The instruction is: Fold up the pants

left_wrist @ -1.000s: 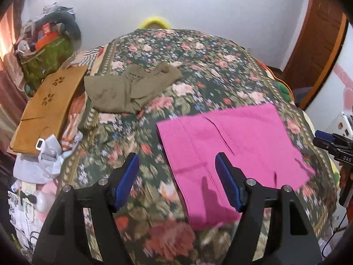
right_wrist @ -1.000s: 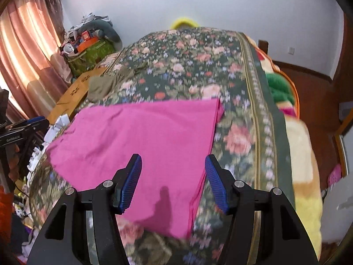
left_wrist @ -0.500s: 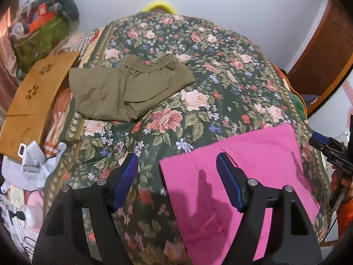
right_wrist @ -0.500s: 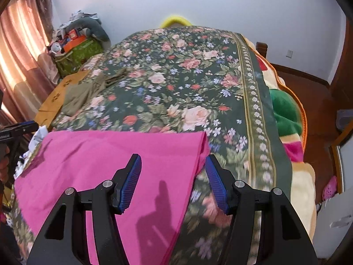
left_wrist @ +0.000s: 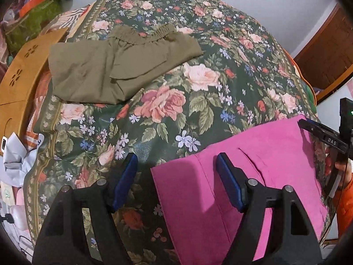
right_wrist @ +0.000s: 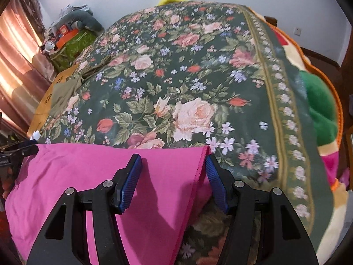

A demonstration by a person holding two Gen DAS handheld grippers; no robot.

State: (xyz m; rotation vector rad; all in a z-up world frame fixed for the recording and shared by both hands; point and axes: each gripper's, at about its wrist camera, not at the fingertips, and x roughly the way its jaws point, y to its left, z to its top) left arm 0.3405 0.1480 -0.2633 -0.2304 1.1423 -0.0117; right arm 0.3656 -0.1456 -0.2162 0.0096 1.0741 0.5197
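Pink pants [left_wrist: 253, 176] lie flat on the floral bed, also in the right wrist view [right_wrist: 92, 172]. My left gripper [left_wrist: 176, 176] is open, low over the pants' far left corner, which lies between its blue pads. My right gripper [right_wrist: 173, 174] is open over the pants' far right corner; the hem edge sits just inside its right pad [right_wrist: 216, 183]. Each gripper shows at the edge of the other's view, the right gripper [left_wrist: 324, 138] and the left gripper [right_wrist: 15, 152].
Folded olive pants [left_wrist: 114, 66] lie at the far left of the bed. A wooden board [left_wrist: 22, 75] and cluttered bags [left_wrist: 33, 13] stand left of the bed. A green and orange blanket [right_wrist: 317, 101] hangs at the right edge. A wall is behind.
Both grippers have moved forward and down to the far edge of the pink pants. The pants have not moved and both grippers stay open.
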